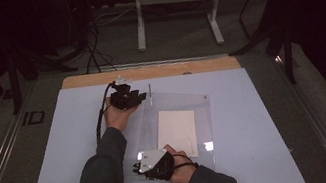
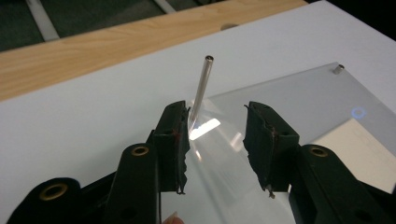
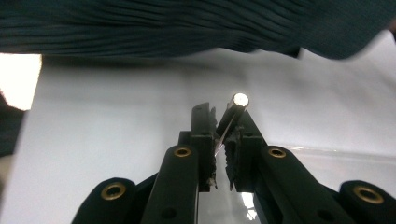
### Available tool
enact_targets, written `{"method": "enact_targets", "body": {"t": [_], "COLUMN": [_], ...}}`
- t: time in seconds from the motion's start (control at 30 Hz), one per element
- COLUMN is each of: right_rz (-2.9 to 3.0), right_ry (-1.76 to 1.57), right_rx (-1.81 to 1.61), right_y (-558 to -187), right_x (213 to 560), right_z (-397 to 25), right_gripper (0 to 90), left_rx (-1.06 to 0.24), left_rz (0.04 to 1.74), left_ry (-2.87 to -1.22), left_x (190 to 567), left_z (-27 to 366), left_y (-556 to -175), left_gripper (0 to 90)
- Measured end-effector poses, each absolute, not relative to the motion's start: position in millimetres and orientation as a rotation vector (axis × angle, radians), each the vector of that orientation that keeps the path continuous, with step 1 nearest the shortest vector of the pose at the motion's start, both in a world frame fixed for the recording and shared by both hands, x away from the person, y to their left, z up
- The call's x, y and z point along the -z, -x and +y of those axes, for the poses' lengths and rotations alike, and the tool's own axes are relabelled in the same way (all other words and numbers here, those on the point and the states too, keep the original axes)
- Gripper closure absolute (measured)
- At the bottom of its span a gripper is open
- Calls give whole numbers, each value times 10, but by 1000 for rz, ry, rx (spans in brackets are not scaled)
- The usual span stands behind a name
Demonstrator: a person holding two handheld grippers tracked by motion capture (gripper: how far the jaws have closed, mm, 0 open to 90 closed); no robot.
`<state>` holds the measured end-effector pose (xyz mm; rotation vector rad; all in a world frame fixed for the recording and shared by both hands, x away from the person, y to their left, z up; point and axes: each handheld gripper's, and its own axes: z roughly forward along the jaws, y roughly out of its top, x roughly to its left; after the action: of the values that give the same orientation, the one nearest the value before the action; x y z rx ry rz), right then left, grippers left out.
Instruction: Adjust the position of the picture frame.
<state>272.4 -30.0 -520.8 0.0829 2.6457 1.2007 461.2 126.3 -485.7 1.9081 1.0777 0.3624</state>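
The right gripper [image 3: 223, 135] has its black jaws pinched on a small metal standoff [image 3: 235, 109], a short cylinder with a shiny round end that sticks up out of the pinch at a slant; the pads on those jaws look ribbed and a bit chewed at the edges. In the high view that gripper [image 1: 136, 167] sits at the near left corner of a clear acrylic plate [image 1: 200, 115], with its grey three-cornered top plate catching the light. The left gripper [image 2: 215, 135] is spread wide, nothing between the jaws, and its rubbery pad [image 2: 173, 140] on the left side stands right next to a thin metal rod [image 2: 201, 86], maybe just touching it, hard to tell. That rod is a slim silvery tube with a hollow tip, standing tilted at the far left corner of the plate, and it shows in the high view too [image 1: 149, 94]. The plate is a glossy see-through rectangle lying flat on a matte white tabletop [image 1: 257, 120], with a plain white card [image 1: 176, 125] under or inside it. A stubby metal peg [image 2: 338, 69] sits at another corner. Behind the white surface runs a pale wood strip [image 1: 98, 78] with visible grain. A dark ribbed sleeve [image 3: 187, 23] hangs across the top of the right gripper view.
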Motion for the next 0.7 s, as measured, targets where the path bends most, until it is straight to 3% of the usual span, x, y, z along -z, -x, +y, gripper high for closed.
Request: {"method": "enact_targets", "body": {"t": [0.33,0.57,0.63,0.7], "right_rz": [2634,2656,2655,2674], "right_ry": [-217,-241,-232,-215], "right_rx": [-1230,-1258,-1264,-1297], "right_y": [-3079,-3212,-3210,-3205], "right_x": [5199,5242,5237,5212], "right_z": [23,90,65,13], "right_gripper": [840,838,806,706], "left_rx": [-418,-452,-463,-472], "left_rz": [1095,1083,1081,1079], "left_ry": [-1888,-1888,-1891,-1892], "left_x": [4786,4743,4739,4732], "left_z": [1686,1775,1774,1776], "left_y": [-4329,-4198,-4158,-4110], "left_gripper": [585,585,580,578]}}
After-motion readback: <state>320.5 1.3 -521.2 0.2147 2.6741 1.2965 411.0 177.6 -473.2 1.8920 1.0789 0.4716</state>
